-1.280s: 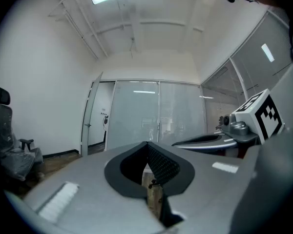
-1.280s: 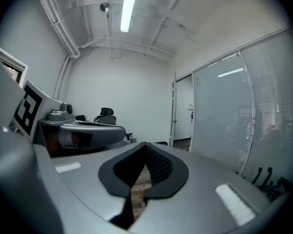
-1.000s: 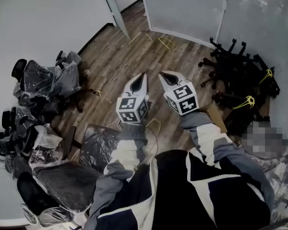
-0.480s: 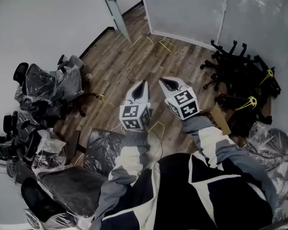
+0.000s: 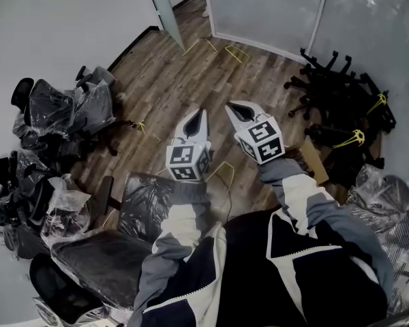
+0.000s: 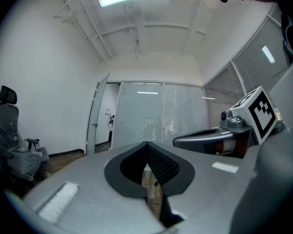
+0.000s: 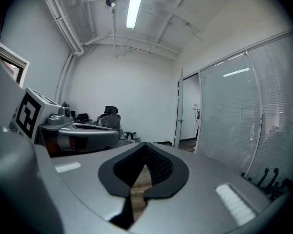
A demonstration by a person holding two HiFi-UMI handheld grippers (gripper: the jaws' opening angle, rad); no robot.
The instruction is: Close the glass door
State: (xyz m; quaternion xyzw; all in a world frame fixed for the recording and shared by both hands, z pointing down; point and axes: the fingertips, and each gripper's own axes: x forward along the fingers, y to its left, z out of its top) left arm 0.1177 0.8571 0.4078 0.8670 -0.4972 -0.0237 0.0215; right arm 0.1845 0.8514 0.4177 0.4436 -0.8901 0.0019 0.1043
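Note:
The glass door [image 5: 165, 5] stands open at the far end of the room, its narrow leaf angled out over the wood floor beside the frosted glass wall [image 5: 266, 9]. In the left gripper view the door [image 6: 98, 115] is left of centre; in the right gripper view the door [image 7: 179, 112] is a thin upright leaf. My left gripper [image 5: 203, 112] and right gripper [image 5: 230, 105] hang side by side at mid-floor, pointing toward the door and well short of it. Both are shut with nothing between the jaws. The same shows for the left gripper [image 6: 147, 144] and right gripper [image 7: 145, 144].
Office chairs wrapped in plastic [image 5: 54, 107] crowd the left wall, and another wrapped chair [image 5: 146, 206] lies near the person's legs. Black chair bases [image 5: 341, 101] are piled at the right. Yellow straps [image 5: 235, 53] lie on the floor near the glass wall.
Both grippers have moved a little forward over the floor toward the door, still side by side and shut. The door has not moved.

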